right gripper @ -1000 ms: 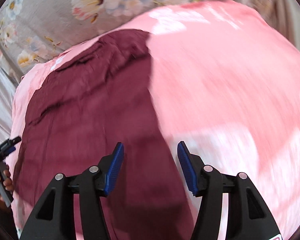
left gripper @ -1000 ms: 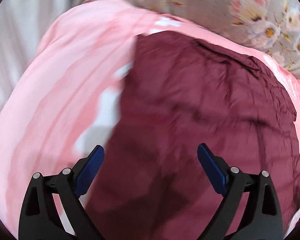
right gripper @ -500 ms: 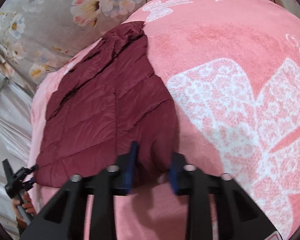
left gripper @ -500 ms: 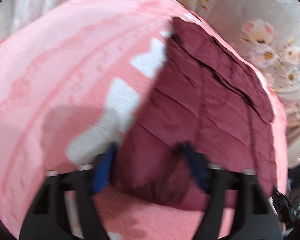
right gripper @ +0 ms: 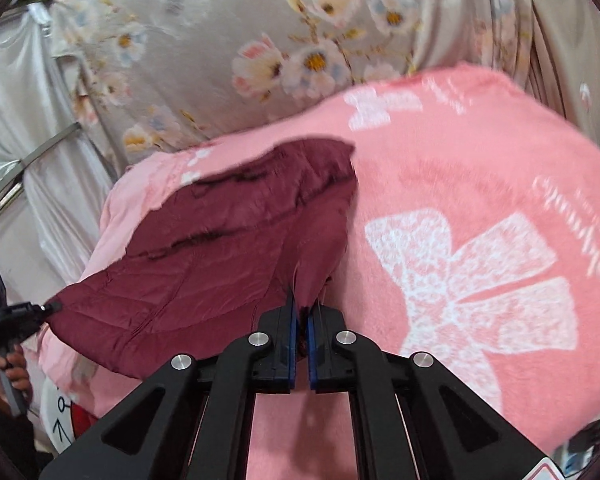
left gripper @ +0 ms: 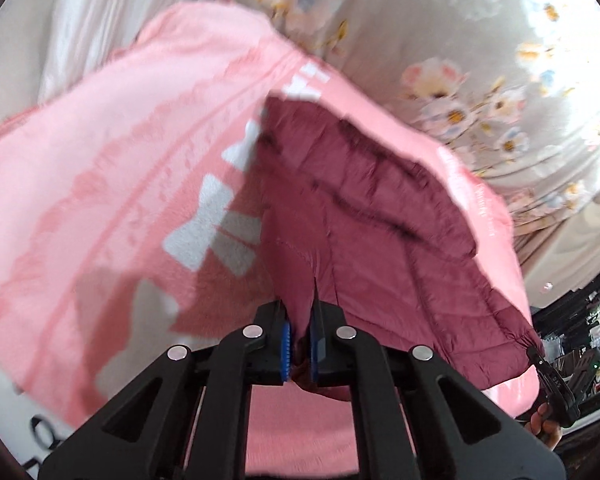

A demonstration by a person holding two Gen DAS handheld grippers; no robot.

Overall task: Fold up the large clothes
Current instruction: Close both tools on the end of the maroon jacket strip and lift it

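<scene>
**Both tools clamp the near edge of the maroon jacket on the pink blanket**

A pink fleece blanket [right gripper: 480, 184] with white bow prints covers what looks like a bed; what lies under it cannot be made out. Behind its far edge hangs a grey curtain with a flower print [right gripper: 260, 40], and pale, shiny drapery [right gripper: 40, 128] hangs at the left in the right wrist view. A white cushion with a cartoon face [right gripper: 64, 420] shows below the blanket's near left corner in that view.

The maroon quilted jacket [left gripper: 380, 220] lies on the blanket, stretching from the near edge toward the far edge, where its creased end sits close to the curtain. Its near hem is raised off the blanket at both corners.

The left tool [left gripper: 299, 344] has just been closing, and its blue pads now pinch a fold of the jacket's near left corner. The right tool [right gripper: 300, 344] has likewise been closing, and grips the near right corner. Both point down at a slant toward the blanket. In the right wrist view a hand [right gripper: 14, 364] grips the left tool's handle at the frame's left edge; in the left wrist view fingers [left gripper: 542, 426] hold the right tool's handle at the right edge.
</scene>
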